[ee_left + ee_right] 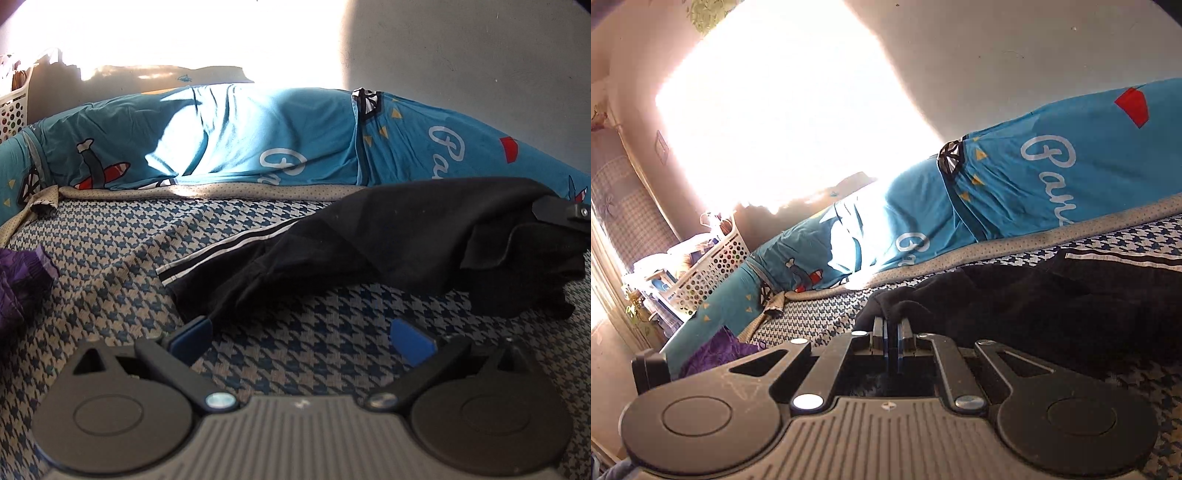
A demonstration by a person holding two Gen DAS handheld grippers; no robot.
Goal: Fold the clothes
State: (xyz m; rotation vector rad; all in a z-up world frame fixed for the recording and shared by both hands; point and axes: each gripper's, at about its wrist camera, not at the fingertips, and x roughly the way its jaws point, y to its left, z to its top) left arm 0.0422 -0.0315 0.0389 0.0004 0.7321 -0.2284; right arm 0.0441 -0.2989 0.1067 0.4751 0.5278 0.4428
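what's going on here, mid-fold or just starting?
Just starting, it seems. A person with two handheld grippers is working on a black garment with white stripes, lying crumpled on the houndstooth bed cover. The right gripper has its jaws shut on an edge of the fabric, raised off the bed. The left gripper is open just short of the garment, holding nothing. No fold is visible yet.

Two wrist cameras low over the bed

The left view looks level across the houndstooth bedspread (110, 258) toward the wall; the right view is rolled, close behind black trousers (1052, 306). Both share the teal quilt (258, 140) and white laundry basket (713, 266).
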